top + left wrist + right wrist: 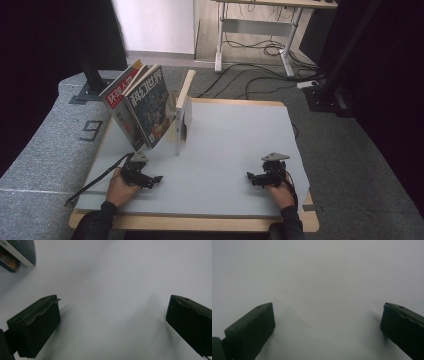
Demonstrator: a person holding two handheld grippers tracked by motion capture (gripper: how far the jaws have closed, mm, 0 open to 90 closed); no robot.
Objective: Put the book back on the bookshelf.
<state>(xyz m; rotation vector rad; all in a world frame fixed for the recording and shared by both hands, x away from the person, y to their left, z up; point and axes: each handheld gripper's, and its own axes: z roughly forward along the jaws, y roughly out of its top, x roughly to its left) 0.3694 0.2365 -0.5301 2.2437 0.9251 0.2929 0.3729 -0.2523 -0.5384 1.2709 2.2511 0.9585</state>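
Note:
Two magazines (142, 102) lean against a white and wood bookend stand (182, 112) at the back left of the grey mat (235, 145). A corner of one magazine (17, 253) shows at the upper left of the left gripper view. My left gripper (158, 179) rests low on the mat in front of the magazines, jaws wide apart with nothing between them (113, 322). My right gripper (248, 176) rests at the front right of the mat, pointing left, also open and empty (327, 327).
The mat lies on a wooden table (200, 222) whose front edge is near the person's sleeves. A cable (92, 182) trails left from the left gripper. A desk (260, 30) and floor cables stand beyond the table.

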